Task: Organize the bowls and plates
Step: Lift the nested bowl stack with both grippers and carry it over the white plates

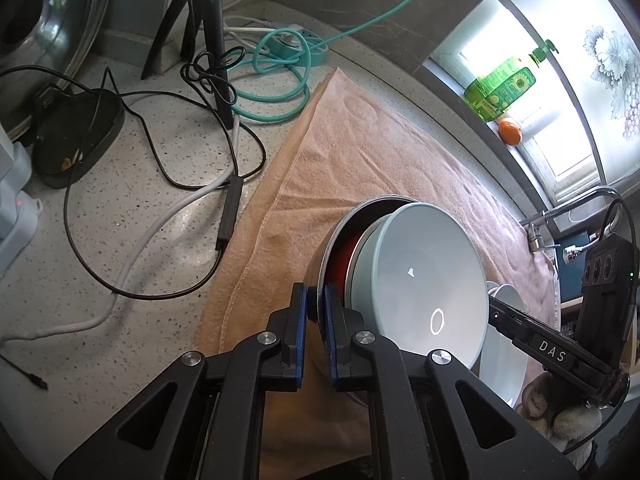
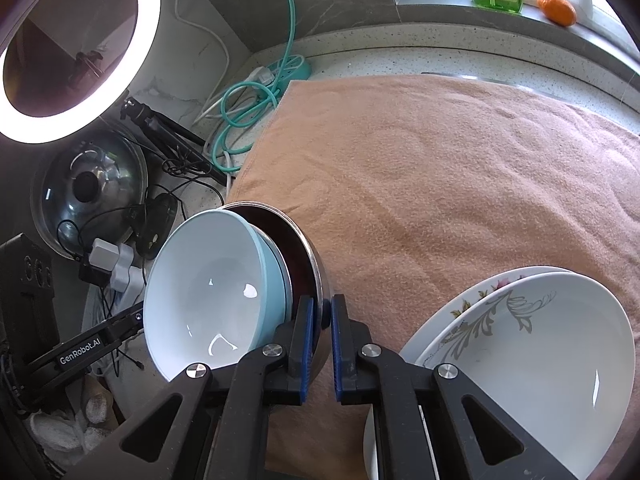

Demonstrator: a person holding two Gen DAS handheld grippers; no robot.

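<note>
A steel bowl (image 1: 340, 224) (image 2: 310, 256) with a dark red inside holds a nested pale blue bowl (image 1: 424, 272) (image 2: 208, 292). The stack is tipped on edge over the peach towel (image 1: 360, 140) (image 2: 440, 160). My left gripper (image 1: 316, 296) is shut on the steel rim on one side, and it shows again in the right wrist view (image 2: 138, 316). My right gripper (image 2: 322, 312) is shut on the same rim on the opposite side, its tip (image 1: 496, 312) showing behind the blue bowl. Stacked white plates (image 2: 540, 344) (image 1: 500, 376) with flower patterns lie beside it.
Left of the towel the speckled counter (image 1: 140, 240) carries a tripod (image 1: 216, 40), black and white cables, a teal power strip (image 1: 296, 44), a pot lid (image 2: 88, 188) and a ring light (image 2: 80, 48). A green bottle (image 1: 500, 88) and an orange (image 1: 510, 130) sit on the sill. A tap (image 1: 568, 212) stands at the right.
</note>
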